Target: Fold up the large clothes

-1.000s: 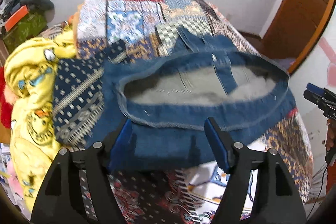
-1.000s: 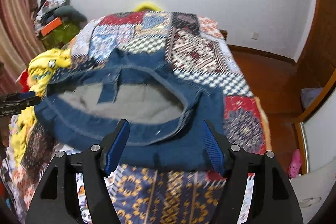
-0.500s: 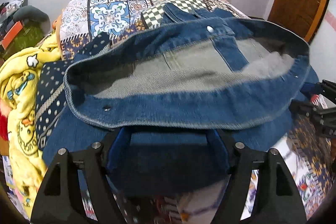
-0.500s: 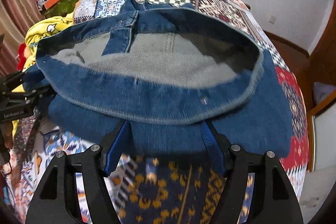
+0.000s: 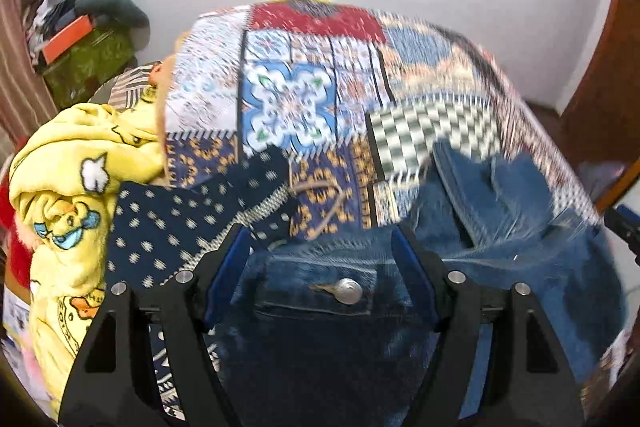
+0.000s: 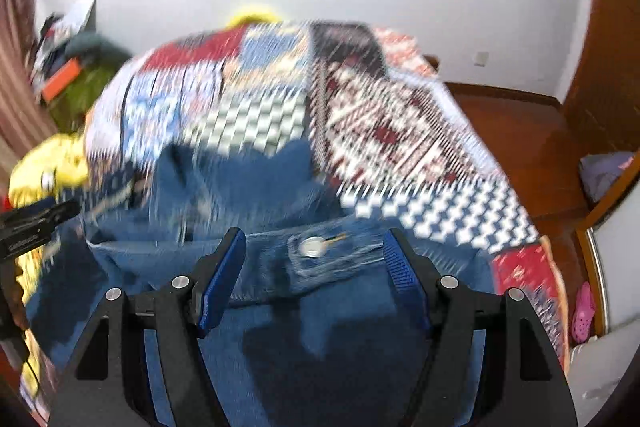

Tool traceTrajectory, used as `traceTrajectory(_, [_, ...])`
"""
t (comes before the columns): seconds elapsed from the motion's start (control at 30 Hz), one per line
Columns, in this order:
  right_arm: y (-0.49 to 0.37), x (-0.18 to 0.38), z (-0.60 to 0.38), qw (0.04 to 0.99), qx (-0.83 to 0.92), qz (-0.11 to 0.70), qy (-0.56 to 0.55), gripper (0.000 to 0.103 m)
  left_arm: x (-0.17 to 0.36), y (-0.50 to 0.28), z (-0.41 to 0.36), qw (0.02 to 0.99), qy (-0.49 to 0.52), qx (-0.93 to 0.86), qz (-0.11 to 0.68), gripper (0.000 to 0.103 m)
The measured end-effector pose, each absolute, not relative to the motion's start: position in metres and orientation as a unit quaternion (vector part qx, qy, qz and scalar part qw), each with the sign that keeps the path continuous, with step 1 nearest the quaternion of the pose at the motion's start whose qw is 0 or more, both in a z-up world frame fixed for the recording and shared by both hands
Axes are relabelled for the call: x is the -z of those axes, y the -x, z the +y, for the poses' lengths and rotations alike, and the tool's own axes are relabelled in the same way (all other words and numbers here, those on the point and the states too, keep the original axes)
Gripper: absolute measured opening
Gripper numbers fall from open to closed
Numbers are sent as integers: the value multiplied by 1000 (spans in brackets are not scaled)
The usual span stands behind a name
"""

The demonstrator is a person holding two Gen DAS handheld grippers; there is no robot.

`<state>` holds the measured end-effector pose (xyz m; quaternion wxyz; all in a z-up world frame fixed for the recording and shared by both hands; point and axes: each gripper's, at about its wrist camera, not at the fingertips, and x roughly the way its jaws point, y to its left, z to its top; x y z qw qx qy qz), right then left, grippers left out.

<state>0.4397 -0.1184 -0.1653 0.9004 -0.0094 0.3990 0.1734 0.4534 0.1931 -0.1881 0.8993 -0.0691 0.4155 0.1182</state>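
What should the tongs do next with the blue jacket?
Probably lower both tongs and lay the denim jacket flat on the patchwork bedspread. The left tongs and right tongs stand wide apart over its pocket flaps, so smoothing looks next.

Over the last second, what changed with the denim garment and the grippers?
The denim jacket, earlier raised with its grey lining gaping, now lies flatter on the patchwork bedspread, a buttoned flap uppermost under each gripper. Both grippers' jaws stay spread; the yellow blanket is unmoved.
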Motion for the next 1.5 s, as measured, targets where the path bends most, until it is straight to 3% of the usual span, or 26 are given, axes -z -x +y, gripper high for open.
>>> traceTrajectory(0.27, [-408,155,-114,892,-222,393,24,68,177,-413,181,905,47,-64,418,74])
traceTrajectory(0.63, [-370,211,-70,844,-287,443,97,67,252,-379,130,879,5,-14,476,74])
traceTrajectory(0.7, [-371,219,-76,843,-280,446,107,68,255,-372,132,887,-17,-27,461,82])
traceTrajectory(0.93, [-377,226,-129,847,-257,457,85,67,255,-346,171,895,8,-49,443,90])
traceTrajectory(1.23, [-365,212,-192,873,-166,452,81,68,250,-312,187,895,-1,-111,433,91])
traceTrajectory(1.5, [-348,210,-240,877,-103,466,53,74,253,-261,245,875,94,-176,442,93])
